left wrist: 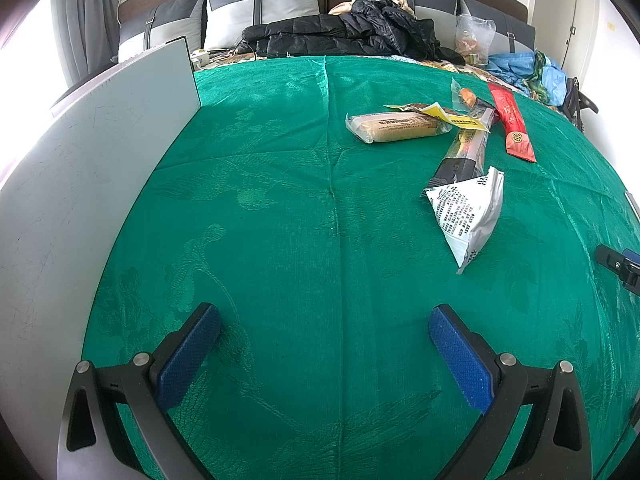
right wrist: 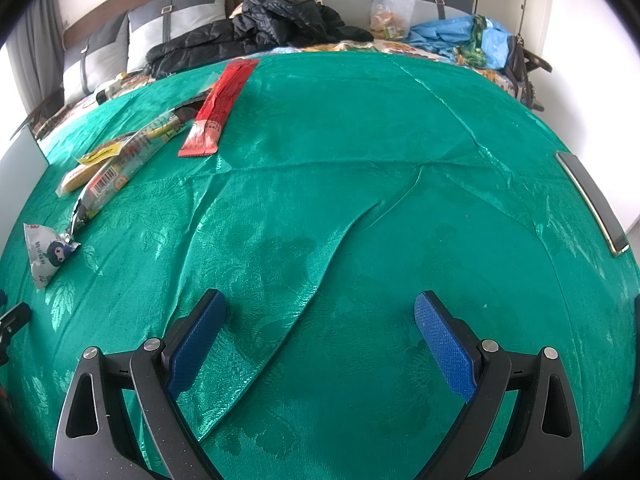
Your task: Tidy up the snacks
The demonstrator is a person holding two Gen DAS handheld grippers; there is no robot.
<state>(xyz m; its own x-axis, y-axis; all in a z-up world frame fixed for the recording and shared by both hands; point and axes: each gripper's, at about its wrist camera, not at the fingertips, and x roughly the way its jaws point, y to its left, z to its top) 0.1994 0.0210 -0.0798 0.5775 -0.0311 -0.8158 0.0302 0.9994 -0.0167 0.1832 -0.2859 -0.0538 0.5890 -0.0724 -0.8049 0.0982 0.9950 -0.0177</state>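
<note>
Several snacks lie on a green cloth (left wrist: 280,220). In the left wrist view, a white triangular packet (left wrist: 470,216) is nearest, then a long black and clear pack (left wrist: 466,150), a wrapped bread roll (left wrist: 396,126), a yellow-labelled pack (left wrist: 444,114) and a red stick pack (left wrist: 514,124). The right wrist view shows the white packet (right wrist: 44,254), the long pack (right wrist: 116,170) and the red stick pack (right wrist: 220,110) at the left. My left gripper (left wrist: 324,320) is open and empty above bare cloth. My right gripper (right wrist: 320,306) is open and empty over a fold in the cloth (right wrist: 360,184).
A white board (left wrist: 80,184) stands along the left edge of the cloth. A black jacket (left wrist: 340,34), pillows (left wrist: 260,8), a clear bag (left wrist: 474,38) and blue cloth (left wrist: 528,68) lie behind. A grey flat device (right wrist: 592,200) lies at the cloth's right edge.
</note>
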